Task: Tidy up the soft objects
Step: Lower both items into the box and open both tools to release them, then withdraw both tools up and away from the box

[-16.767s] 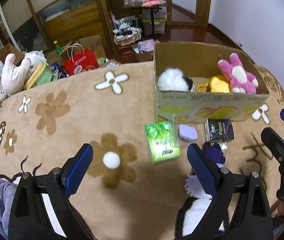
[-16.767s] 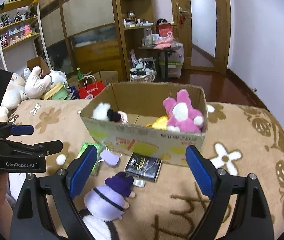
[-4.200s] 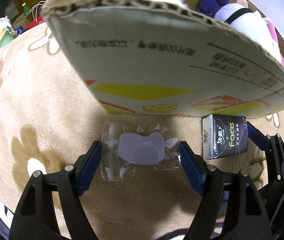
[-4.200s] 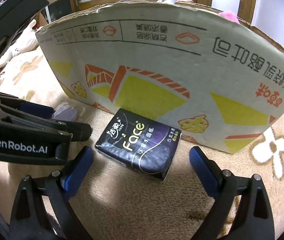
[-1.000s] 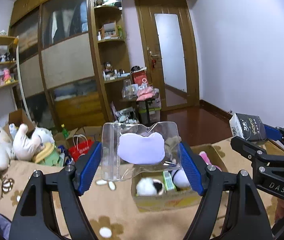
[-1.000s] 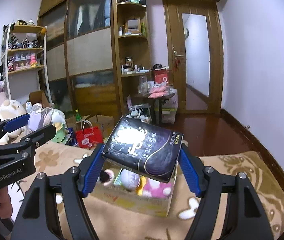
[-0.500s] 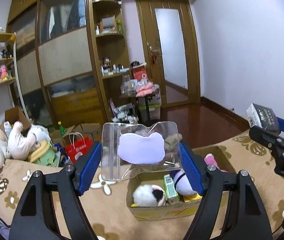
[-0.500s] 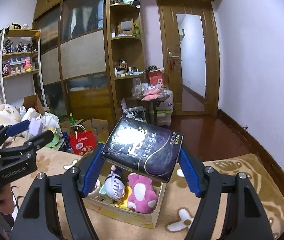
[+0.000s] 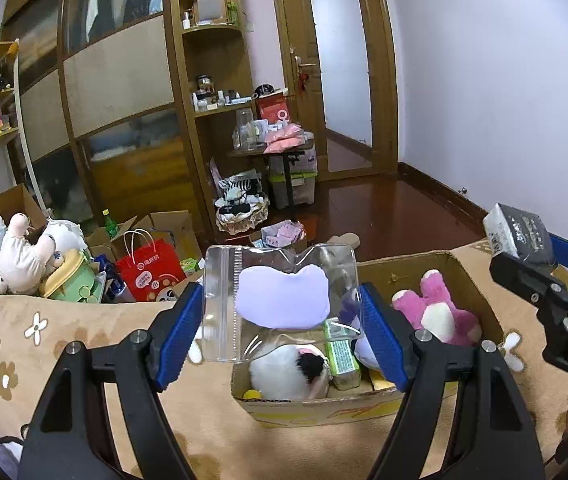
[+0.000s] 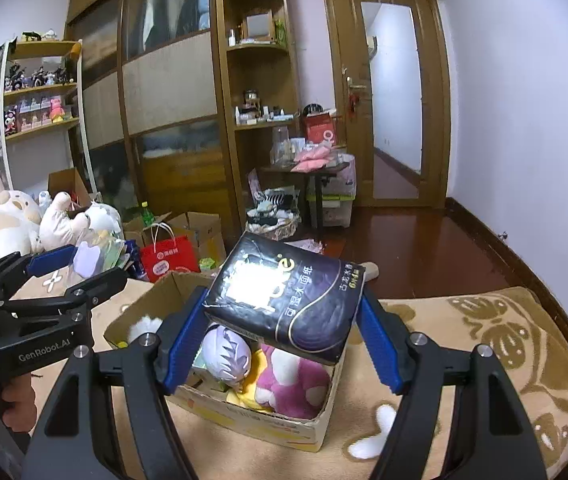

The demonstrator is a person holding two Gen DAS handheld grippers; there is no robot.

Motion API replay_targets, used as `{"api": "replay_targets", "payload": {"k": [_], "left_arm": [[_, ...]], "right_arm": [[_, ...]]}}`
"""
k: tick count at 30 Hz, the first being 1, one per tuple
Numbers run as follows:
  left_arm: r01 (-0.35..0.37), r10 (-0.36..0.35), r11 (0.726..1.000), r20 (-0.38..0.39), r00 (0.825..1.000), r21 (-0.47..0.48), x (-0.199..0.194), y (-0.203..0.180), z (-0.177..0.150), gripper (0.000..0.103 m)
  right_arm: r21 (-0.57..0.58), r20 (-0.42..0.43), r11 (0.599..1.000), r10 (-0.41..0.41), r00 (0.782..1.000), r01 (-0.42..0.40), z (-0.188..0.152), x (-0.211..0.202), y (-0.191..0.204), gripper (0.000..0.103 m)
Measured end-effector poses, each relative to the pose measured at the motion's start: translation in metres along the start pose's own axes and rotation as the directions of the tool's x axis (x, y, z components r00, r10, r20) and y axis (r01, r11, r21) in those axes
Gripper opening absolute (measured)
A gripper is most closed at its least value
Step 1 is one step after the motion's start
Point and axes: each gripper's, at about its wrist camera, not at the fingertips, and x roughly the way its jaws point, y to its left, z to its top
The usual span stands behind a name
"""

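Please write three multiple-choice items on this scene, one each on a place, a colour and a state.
1. Where is the pink plush toy?
A. In the cardboard box
B. On the wooden floor
C. In the red bag

2. What colour is the soft piece inside the clear pouch?
A. Green
B. Lilac
C. Orange

3. What is the state of the right claw?
A. Open and bare
B. Shut on the pink toy
C. Shut on the black tissue pack

Answers: 1 A, it lies among other toys inside the box; 2 B, a pale purple shape shows through the plastic; 3 C, the blue pads press the pack's two ends.
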Motion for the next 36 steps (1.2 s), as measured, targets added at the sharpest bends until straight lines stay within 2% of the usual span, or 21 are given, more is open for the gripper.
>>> {"api": "replay_targets", "payload": {"k": [11, 19, 22, 26, 30, 32, 36], "left_arm": [[0.028, -0.029, 1.0, -0.108, 0.994, -0.004, 0.036, -0.005, -0.017, 0.077], [0.036, -0.039, 0.999, -0.15, 0.988, -0.022, 0.05, -0.005, -0.025, 0.077], [0.055, -0.061, 0.998, -0.16, 0.985, -0.043, 0.054, -0.002, -0.027, 0.077], [0.055, -0.062, 0.997, -0.154, 0.986, -0.049, 0.051, 0.0, -0.026, 0.091], [0.054, -0.062, 0.997, -0.148, 0.987, -0.053, 0.044, 0.001, -0.026, 0.092], [0.047, -0.055, 0.997, -0.157, 0.986, -0.055, 0.042, 0.003, -0.027, 0.092], [0.027, -0.036, 0.998, -0.167, 0.985, -0.059, 0.033, 0.009, -0.03, 0.092]], "right_arm": [[0.006, -0.08, 1.0, 0.01, 0.997, -0.01, -0.019, 0.031, -0.006, 0.077], [0.027, -0.148, 0.999, 0.023, 0.989, -0.019, -0.037, 0.053, -0.011, 0.077], [0.023, -0.156, 0.999, 0.033, 0.987, -0.029, -0.041, 0.056, -0.01, 0.077], [0.001, -0.159, 0.999, 0.033, 0.987, -0.034, -0.042, 0.059, -0.006, 0.078], [-0.009, -0.16, 0.999, 0.044, 0.986, -0.046, -0.041, 0.056, -0.004, 0.079], [-0.014, -0.151, 0.999, 0.041, 0.988, -0.043, -0.04, 0.053, -0.003, 0.088], [-0.023, -0.136, 0.999, 0.03, 0.99, -0.033, -0.037, 0.044, -0.001, 0.088]]}}
